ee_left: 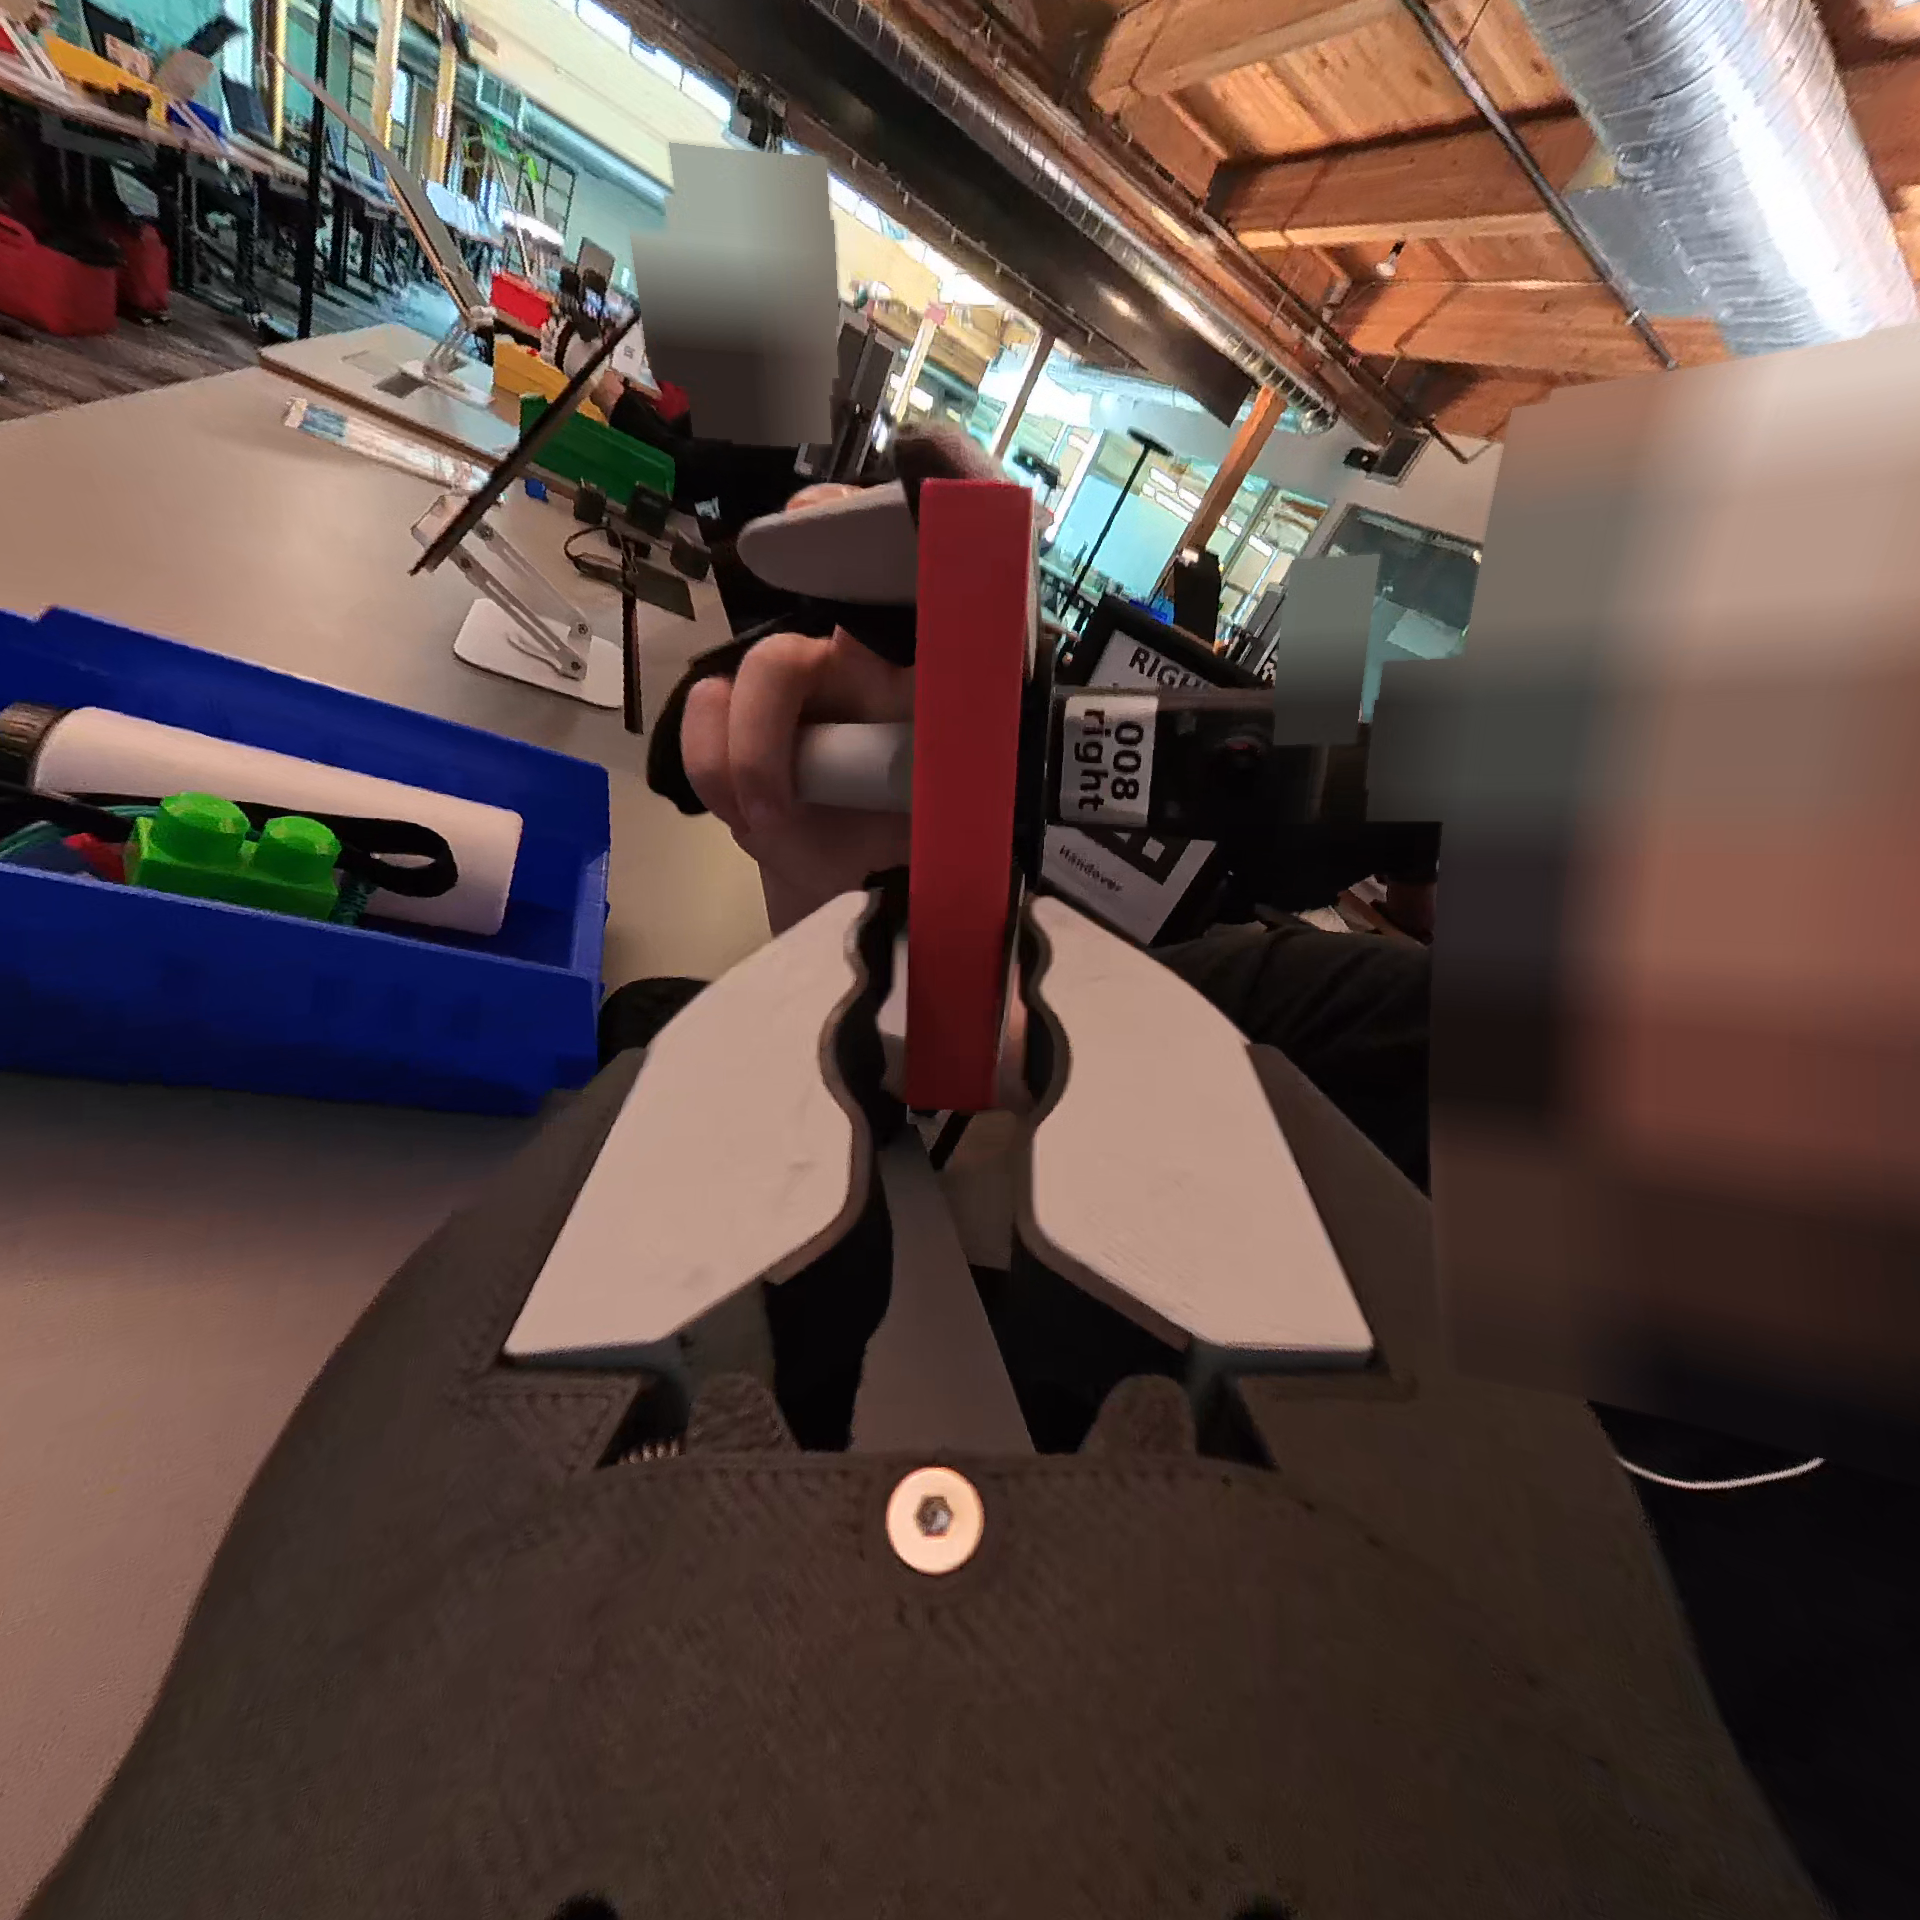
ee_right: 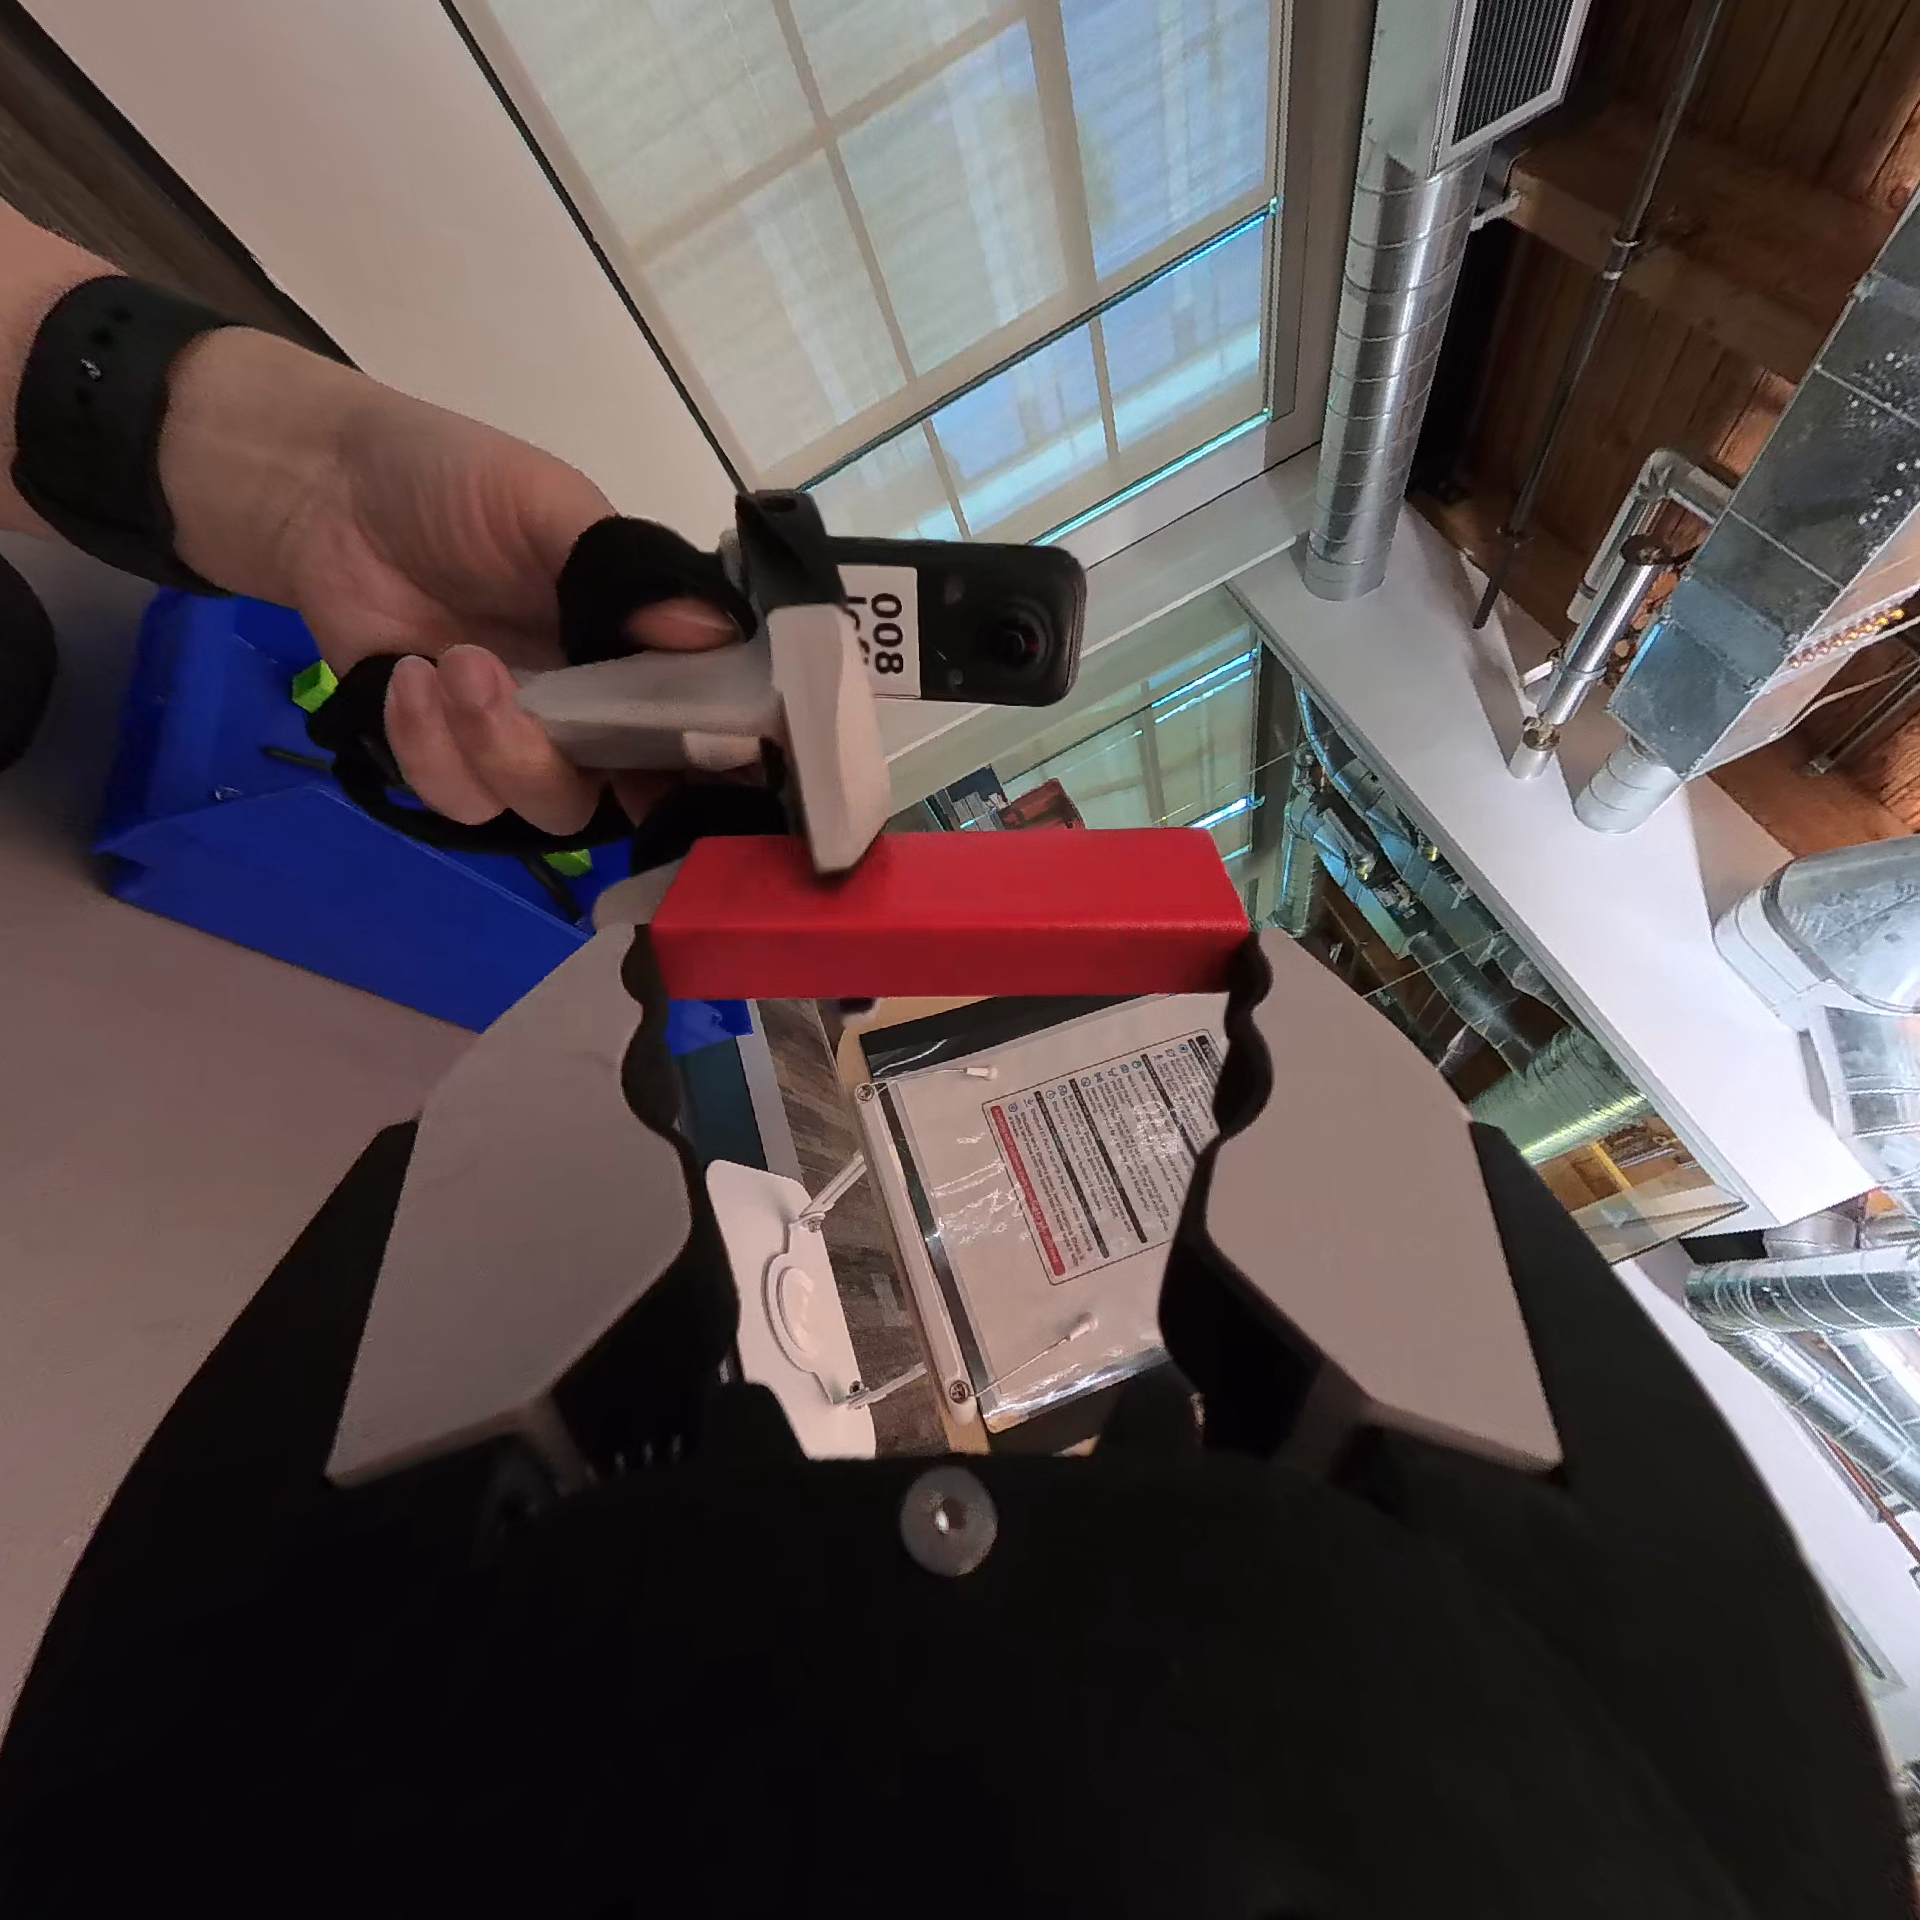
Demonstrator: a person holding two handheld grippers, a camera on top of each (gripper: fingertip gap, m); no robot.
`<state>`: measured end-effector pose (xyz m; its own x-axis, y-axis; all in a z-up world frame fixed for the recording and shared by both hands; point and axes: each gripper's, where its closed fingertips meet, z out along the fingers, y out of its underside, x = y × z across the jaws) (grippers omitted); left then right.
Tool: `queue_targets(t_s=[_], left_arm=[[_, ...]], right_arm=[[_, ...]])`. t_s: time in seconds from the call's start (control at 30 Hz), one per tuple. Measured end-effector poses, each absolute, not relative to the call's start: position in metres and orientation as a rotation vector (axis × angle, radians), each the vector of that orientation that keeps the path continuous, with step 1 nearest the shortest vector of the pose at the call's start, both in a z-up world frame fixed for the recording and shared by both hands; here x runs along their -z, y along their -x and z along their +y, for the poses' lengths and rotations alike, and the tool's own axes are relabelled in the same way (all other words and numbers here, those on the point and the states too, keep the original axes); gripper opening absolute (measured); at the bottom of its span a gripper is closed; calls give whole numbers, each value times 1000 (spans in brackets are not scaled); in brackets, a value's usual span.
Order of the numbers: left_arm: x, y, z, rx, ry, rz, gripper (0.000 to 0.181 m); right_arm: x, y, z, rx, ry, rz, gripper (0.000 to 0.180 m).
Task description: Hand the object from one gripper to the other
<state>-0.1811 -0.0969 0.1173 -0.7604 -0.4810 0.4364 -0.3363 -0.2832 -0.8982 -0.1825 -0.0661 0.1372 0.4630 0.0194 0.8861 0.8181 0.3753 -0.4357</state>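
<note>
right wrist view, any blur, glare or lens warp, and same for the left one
Right wrist view: the red block is sharp, the window bright but not blown out, and straight frames bow from the wide lens. Left wrist view: the block is crisp, the near gripper body soft, with mosaic patches at right.

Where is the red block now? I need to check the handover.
The red block is held in mid-air between both grippers: upright in the left gripper, across the right gripper fingertips.
</note>
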Motion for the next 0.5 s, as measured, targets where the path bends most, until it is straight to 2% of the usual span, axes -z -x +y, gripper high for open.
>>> queue_targets(t_s=[0.07,0.23,0.4,0.5], left_arm=[[-123,180,-90,2214,1015,1758,37],[-133,182,-60,1966,867,1643,52],[-136,183,-29,1346,713,1447,58],[-125,173,-35,902,584,1441,74]], right_arm=[[-139,181,-67,625,1078,-952,104],[-149,178,-71,502,1098,-891,104],[-153,179,-75,28,1233,-797,104],[-147,174,-66,-265,1377,-676,104]])
